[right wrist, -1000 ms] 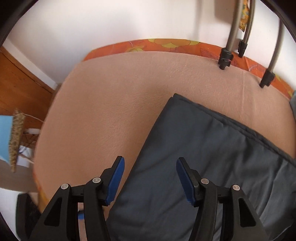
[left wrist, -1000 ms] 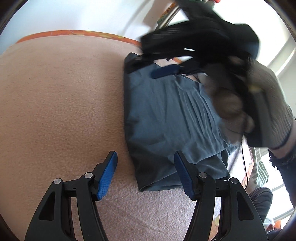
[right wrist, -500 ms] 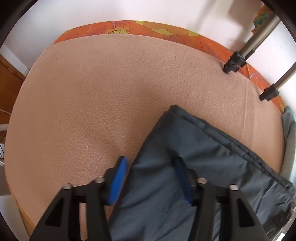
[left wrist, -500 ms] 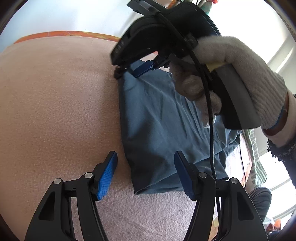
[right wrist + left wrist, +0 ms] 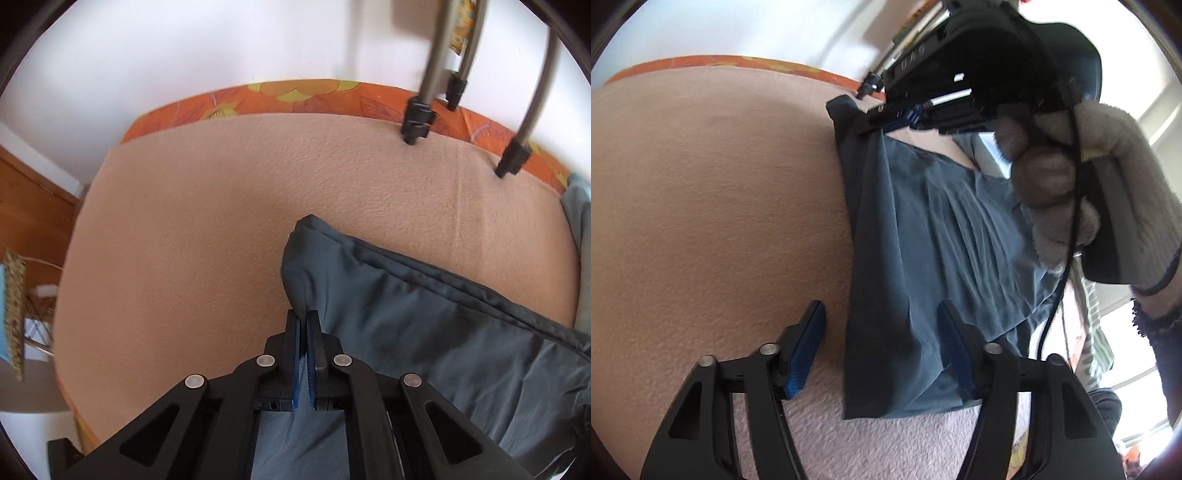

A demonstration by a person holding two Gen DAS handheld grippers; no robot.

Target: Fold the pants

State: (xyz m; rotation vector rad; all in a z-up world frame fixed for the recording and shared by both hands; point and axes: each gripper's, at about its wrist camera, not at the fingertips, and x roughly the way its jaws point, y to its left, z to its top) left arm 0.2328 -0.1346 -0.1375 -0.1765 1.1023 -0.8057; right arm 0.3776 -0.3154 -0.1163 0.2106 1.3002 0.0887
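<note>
Pants (image 5: 934, 236), dark blue-grey, folded into a long panel on a peach fleece blanket (image 5: 713, 206). Lifted at the far corner and hanging in soft vertical creases from there, near end lying flat on the fleece. Right gripper (image 5: 303, 325) clamped on that far corner, both blue pads pressed together with a thin ridge of cloth between them; seen from the left wrist camera as a black body (image 5: 993, 55) above the fabric, held by a hand in a grey knit glove (image 5: 1082, 184), with a black cable running down past the fingers. Left gripper (image 5: 881, 341) low over the near end, jaws spread wide, left pad over bare fleece just beside the fabric's edge, right pad over the cloth, nothing pinched. Orange floral sheet (image 5: 303, 96) showing along the far border of the blanket, against a white wall. 3 grey metal legs with black joints (image 5: 417, 118) standing at that far edge.
</note>
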